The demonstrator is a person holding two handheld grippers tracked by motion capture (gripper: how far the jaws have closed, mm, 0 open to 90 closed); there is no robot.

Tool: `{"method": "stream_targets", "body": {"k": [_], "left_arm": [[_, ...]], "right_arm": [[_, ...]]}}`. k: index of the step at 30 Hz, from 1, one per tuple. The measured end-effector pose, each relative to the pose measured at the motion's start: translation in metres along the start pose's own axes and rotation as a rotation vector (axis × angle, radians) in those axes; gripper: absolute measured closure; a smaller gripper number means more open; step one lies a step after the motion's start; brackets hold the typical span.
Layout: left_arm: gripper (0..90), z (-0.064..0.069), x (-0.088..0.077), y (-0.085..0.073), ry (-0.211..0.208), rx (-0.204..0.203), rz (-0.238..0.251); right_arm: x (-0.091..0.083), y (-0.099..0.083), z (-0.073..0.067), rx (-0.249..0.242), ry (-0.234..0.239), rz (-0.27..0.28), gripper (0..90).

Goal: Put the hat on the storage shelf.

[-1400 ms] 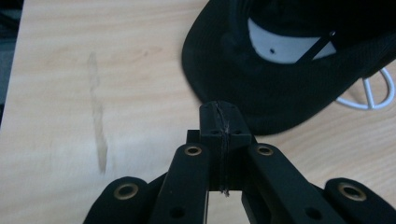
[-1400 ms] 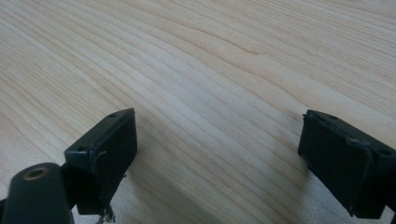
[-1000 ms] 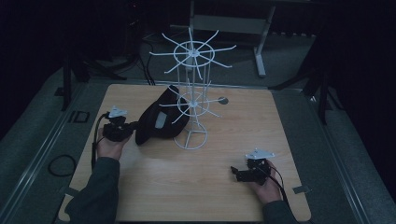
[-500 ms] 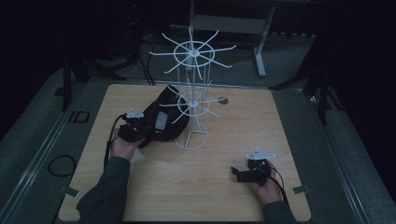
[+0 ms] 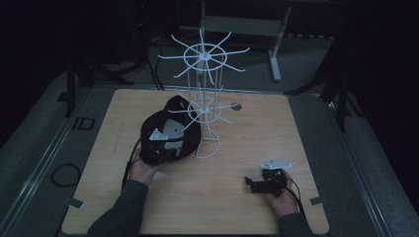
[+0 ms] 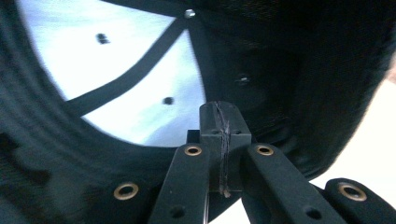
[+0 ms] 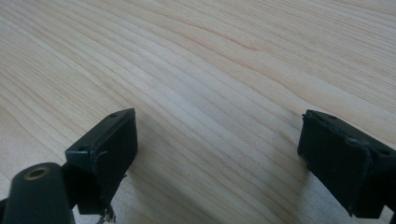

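Left tongs [image 5: 157, 148]: closed with nothing pinched, now moved right into the black cap [image 5: 170, 129].
Cap: on bench [image 5: 296, 128], beside white rack [image 5: 205, 123].
Right tongs [image 5: 258, 183]: open, empty, unmoved.
Implication: cap grasp probably next.

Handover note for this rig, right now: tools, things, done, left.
Left tool: jaws shut, nose at the rim of the black cap, looking into its white lining; whether the rim is pinched, I can't tell.
Right tool: jaws open, nothing between them, low over the bare table near its front right.
Cap lies on the table, against the left side of the white wire rack, which stands at mid-table.
Done: left tool brought to the cap.
Left: probably hang the cap on a rack arm; none hangs there yet.
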State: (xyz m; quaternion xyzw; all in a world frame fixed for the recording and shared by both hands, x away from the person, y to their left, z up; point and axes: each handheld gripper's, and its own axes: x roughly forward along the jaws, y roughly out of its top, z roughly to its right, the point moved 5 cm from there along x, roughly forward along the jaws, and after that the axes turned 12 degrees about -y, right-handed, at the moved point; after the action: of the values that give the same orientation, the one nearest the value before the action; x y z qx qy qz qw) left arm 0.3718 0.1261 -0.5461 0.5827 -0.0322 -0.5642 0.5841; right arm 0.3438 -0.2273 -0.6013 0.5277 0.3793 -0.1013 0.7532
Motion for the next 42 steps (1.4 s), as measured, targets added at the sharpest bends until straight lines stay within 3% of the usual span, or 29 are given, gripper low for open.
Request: {"method": "stream_targets", "body": {"k": [5,8,13,17,22,28,30,35,42], "left_arm": [[90.0,0.017,0.003,0.006,-0.024,0.030,0.000],[90.0,0.026,0.005,0.010,-0.049,0.008,0.018],[90.0,0.041,0.006,0.021,-0.096,0.009,0.056],[90.0,0.042,0.006,0.028,-0.086,0.018,0.075],[87.6,0.025,-0.005,0.031,-0.014,0.012,0.096],[85.3,0.007,-0.018,0.025,0.031,0.005,0.099],[84.5,-0.004,-0.024,0.022,0.089,0.008,0.097],[85.3,-0.039,-0.049,0.010,0.173,-0.071,0.123],[89.8,-0.073,-0.068,0.000,0.251,-0.132,0.134]], "right_arm": [[0.000,0.000,0.000,0.000,0.000,0.001,11.9],[0.000,0.000,0.000,0.000,0.000,0.001,11.9],[0.000,0.000,0.000,-0.001,0.000,0.000,11.8],[0.000,0.000,0.000,-0.003,-0.001,0.002,11.9],[0.000,0.000,0.000,-0.003,-0.001,0.003,11.9],[0.000,0.000,0.000,-0.001,0.000,0.001,11.9],[0.000,-0.001,0.000,-0.001,0.000,0.001,11.9],[-0.001,-0.001,0.000,-0.001,0.000,0.001,11.9],[-0.001,-0.001,0.000,-0.001,0.000,0.001,11.9]]}}
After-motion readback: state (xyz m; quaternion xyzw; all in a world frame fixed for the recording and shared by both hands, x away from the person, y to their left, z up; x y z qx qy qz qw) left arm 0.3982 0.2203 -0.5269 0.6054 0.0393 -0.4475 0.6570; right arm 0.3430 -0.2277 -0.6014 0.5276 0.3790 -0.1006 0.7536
